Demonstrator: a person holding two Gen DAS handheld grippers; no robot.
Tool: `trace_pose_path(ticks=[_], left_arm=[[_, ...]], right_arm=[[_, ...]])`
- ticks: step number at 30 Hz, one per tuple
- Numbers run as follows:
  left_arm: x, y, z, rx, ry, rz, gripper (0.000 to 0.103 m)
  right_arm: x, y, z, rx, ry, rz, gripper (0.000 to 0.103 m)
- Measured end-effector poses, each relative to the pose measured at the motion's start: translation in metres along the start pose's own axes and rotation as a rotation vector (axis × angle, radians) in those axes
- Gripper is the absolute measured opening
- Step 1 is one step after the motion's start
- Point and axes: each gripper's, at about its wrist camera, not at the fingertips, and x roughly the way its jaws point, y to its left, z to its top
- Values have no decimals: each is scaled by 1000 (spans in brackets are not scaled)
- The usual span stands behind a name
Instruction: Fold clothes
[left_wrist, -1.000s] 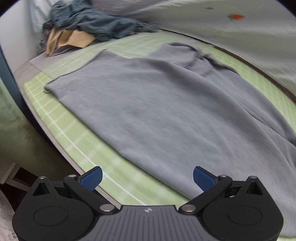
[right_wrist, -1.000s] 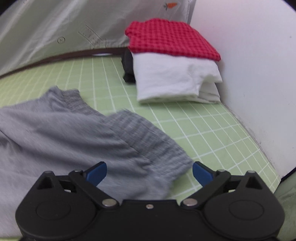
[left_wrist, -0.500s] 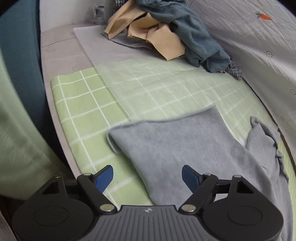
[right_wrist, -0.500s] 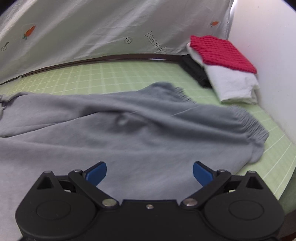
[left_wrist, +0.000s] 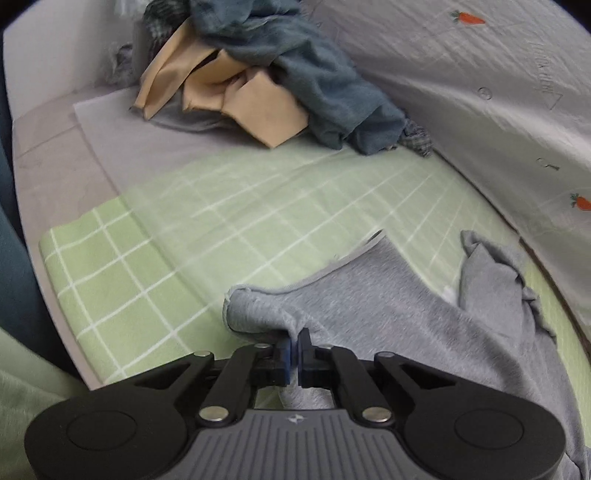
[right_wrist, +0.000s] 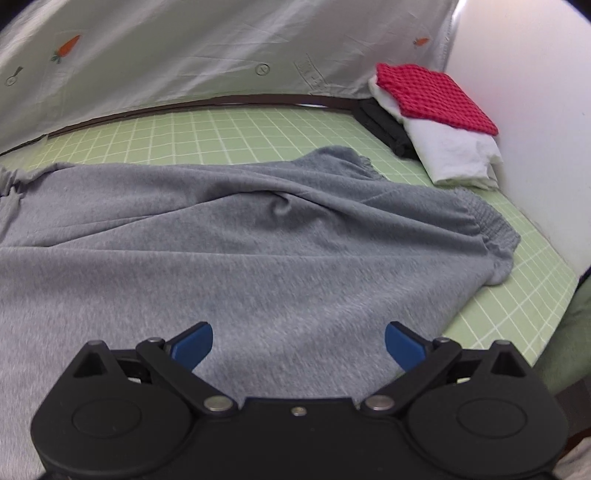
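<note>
Grey sweatpants lie spread flat across the green grid mat, soft fleece, lightly creased; gathered ribbed cuffs sit at 3 o'clock in the right wrist view. Left gripper: jaws fully closed, pinching a raised fold at the garment's corner. Right gripper: jaws wide apart above the fabric, holding nothing. Unfolded clothes pile at 12 o'clock, left view. Folded stack at 2 o'clock, right view.
</note>
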Motion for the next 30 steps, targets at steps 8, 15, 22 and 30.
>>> trace_pose_path(ticks=[8,15,22,30], left_arm=[[-78,-38,60,48,-308,-171,2],[-70,40,26,-52,-160,141,3],[-48,82,3,-116,-75,233,27],[-8,29,30,126,-44,118,41]], right_arm=[[20,7,4,-2,51,23,101],[25,19,-2,-46,82,35,102],[28,20,4,-53,86,30,103],[27,32,7,-102,75,45,103]])
